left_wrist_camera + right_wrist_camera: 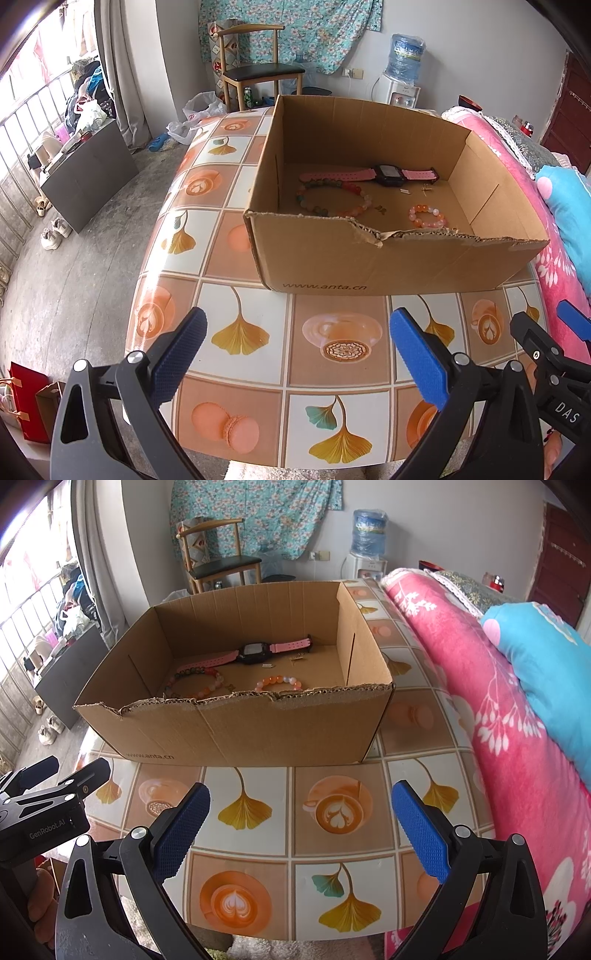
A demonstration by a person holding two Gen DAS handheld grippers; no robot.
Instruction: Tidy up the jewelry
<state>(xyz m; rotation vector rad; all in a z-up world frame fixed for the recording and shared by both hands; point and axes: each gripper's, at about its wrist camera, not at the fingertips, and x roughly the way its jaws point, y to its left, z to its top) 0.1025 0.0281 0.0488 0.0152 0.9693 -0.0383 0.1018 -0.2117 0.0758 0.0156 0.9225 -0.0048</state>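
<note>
An open cardboard box (pixel 369 266) (pixel 240 731) stands on the patterned table. Inside lie a pink-strapped watch (pixel 388 172) (pixel 255 650), a multicolour bead bracelet (pixel 332 197) (pixel 195 681), a small orange and pink bead bracelet (pixel 426 217) (pixel 279 684) and small metal pieces (pixel 413 190) (pixel 282 662). My left gripper (pixel 295 347) is open and empty, above the table in front of the box. My right gripper (pixel 301 823) is open and empty, beside it to the right. Each gripper shows at the edge of the other's view.
The table (pixel 258 376) (pixel 258 849) has a tile cloth with leaves and cups. A pink and blue quilt (pixel 517 720) lies along its right side. A chair (pixel 258 70), water dispenser (pixel 402 66) and shoes (pixel 51 232) are beyond.
</note>
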